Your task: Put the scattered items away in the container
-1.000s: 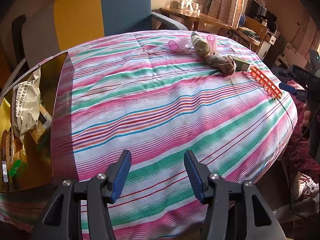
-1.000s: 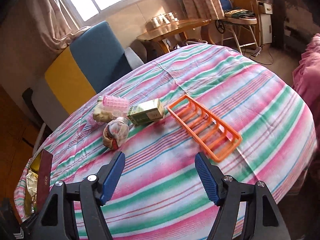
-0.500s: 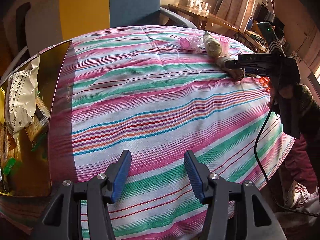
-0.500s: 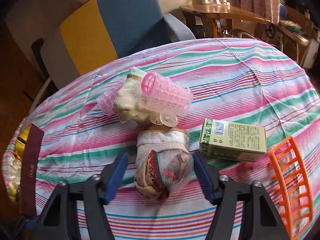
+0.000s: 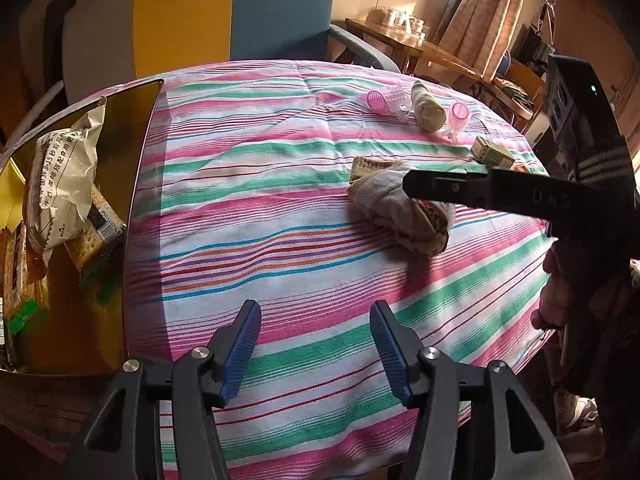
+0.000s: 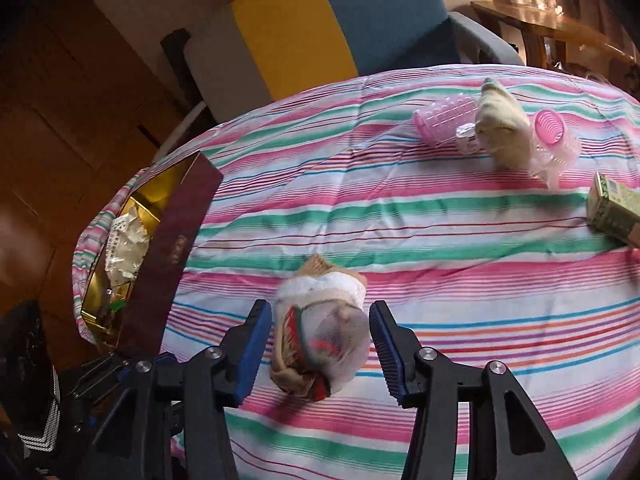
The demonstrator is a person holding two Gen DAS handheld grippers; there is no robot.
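Observation:
A rolled sock bundle [image 6: 320,340], beige and white with red and green showing, sits between the blue pads of my right gripper [image 6: 320,328], which is shut on it just above the striped tablecloth [image 6: 440,280]. From the left wrist view the sock bundle [image 5: 396,208] hangs mid-table under the right gripper [image 5: 424,188]. The gold-lined box [image 5: 132,140] with snack packets stands at the table's left edge, and its dark red wall [image 6: 176,240] is left of the bundle. My left gripper [image 5: 316,332] is open and holds nothing, near the front edge.
Far side of the table: two pink hair rollers [image 6: 444,118] [image 6: 554,136], a beige rolled sock [image 6: 500,120] and a green carton [image 6: 612,208]. A yellow and blue chair [image 5: 240,12] stands behind. A person's hand [image 5: 556,280] holds the right gripper's handle.
My right gripper has shut on the sock bundle and carried it left, away from the rollers and carton, toward the box. The left gripper has stayed open and has hardly moved.

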